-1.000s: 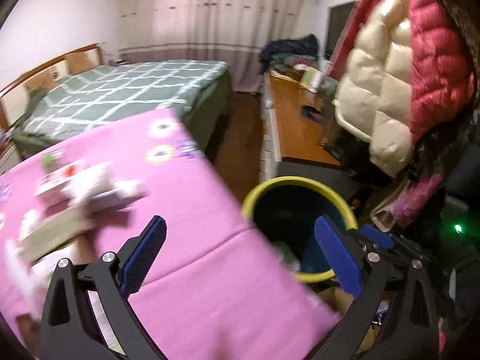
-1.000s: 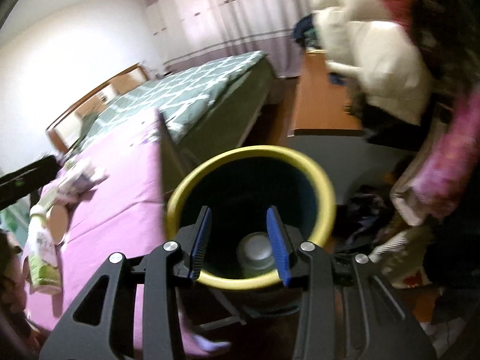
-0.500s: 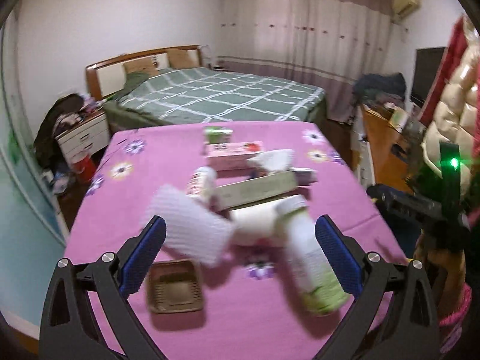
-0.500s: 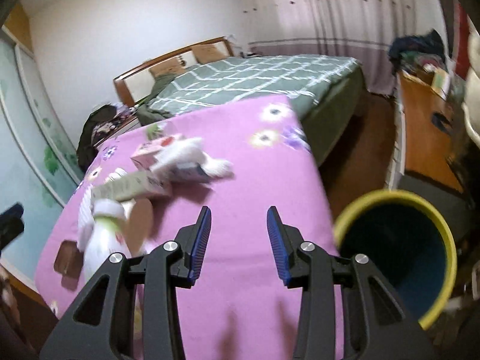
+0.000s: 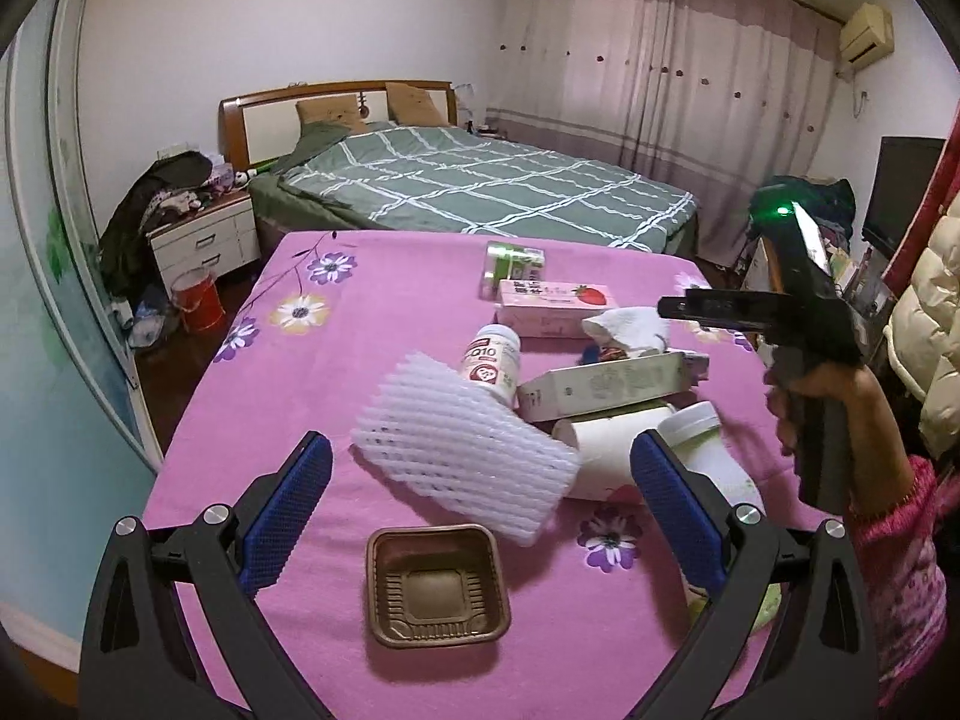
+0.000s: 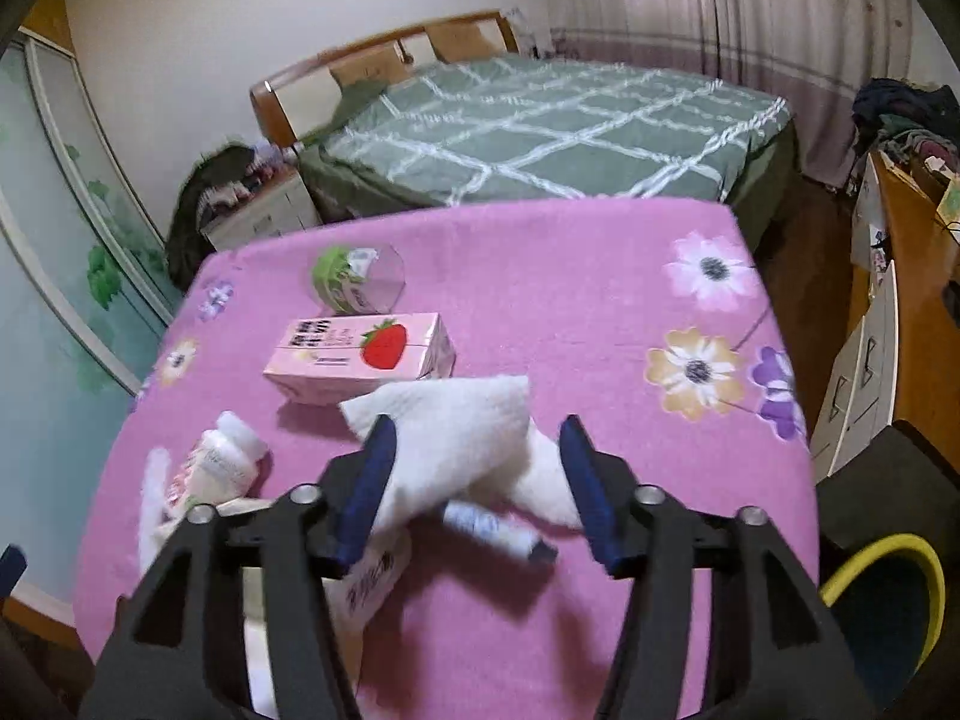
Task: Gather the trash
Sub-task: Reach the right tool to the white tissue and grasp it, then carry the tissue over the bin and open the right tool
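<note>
Yellow-rimmed bin [image 6: 882, 576] only in right view; brown tray [image 5: 438, 591] only left.

Desk [image 5: 384, 324] – matt pink cloth cover, printed flowers. Foam fruit net [image 5: 462, 450] – white, ribbed, soft-looking mesh. Brown tray [image 5: 438, 594]: thin moulded plastic, slight sheen. Strawberry milk carton [image 6: 360, 354]: smooth printed card. Crumpled tissue [image 6: 456, 426]: soft white paper. Pill bottle [image 5: 492, 360]: glossy white plastic. Gripper pads [image 5: 288, 516]: blue, ridged rubbery texture; frame matt black.
</note>
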### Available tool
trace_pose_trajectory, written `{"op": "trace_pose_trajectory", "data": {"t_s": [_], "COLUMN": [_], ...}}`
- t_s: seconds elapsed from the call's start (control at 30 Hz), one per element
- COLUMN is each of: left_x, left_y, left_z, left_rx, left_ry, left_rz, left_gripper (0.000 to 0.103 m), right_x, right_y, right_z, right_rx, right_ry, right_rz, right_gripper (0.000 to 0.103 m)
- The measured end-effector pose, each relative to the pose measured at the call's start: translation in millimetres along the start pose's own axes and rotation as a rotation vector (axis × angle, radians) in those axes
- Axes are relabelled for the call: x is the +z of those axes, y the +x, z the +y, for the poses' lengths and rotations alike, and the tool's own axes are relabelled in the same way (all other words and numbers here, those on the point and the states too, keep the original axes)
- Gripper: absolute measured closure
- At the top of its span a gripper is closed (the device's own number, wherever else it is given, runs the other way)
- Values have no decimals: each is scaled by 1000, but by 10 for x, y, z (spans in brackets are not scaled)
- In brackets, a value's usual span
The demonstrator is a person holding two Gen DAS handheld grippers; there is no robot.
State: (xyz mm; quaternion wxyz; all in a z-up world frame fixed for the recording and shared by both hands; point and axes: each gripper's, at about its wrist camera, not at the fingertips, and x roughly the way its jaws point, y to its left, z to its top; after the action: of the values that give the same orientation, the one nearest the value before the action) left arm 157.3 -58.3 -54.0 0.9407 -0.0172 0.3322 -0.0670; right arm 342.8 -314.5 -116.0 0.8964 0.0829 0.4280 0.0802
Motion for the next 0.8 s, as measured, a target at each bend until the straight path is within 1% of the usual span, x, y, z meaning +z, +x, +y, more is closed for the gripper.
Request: {"op": "trace_pose_trajectory", "data": {"t_s": [0.17, 0.2, 0.23, 0.27, 0.3, 0.4, 0.47, 0.7, 0.8], "left_x": [-44, -50, -55, -58, -61, -68, -73, -92, -100], "left_y": [82, 91, 102, 111, 117, 133, 135, 90, 51], "left_z": [55, 57, 63, 70, 78, 109, 113, 104, 82], "left_rx": [-2, -2, -3, -4, -5, -8, -8, -13, -18], "left_ry": [-15, -16, -18, -21, -25, -33, -36, -34, -30], "left_rz": [14, 16, 17, 19, 20, 19, 20, 5, -1], "left_gripper": [5, 5, 5, 5, 5, 5, 5, 5, 5], "right_x": [49, 51, 47, 43, 38, 33, 45, 136, 125], "right_y": [275, 323, 359, 368, 364, 253, 116, -515, -789], "right_z": [-15, -12, -14, -15, -15, 14, 51, 119, 116], "right_rx": [-7, 0, 9, 12, 14, 9, 3, 16, 18], "right_ry": [18, 21, 23, 19, 15, 3, -4, -22, -32], "right_rz": [77, 91, 104, 110, 109, 61, 19, -115, -166], "right_gripper": [48, 51, 68, 80, 94, 98, 98, 98, 98]}}
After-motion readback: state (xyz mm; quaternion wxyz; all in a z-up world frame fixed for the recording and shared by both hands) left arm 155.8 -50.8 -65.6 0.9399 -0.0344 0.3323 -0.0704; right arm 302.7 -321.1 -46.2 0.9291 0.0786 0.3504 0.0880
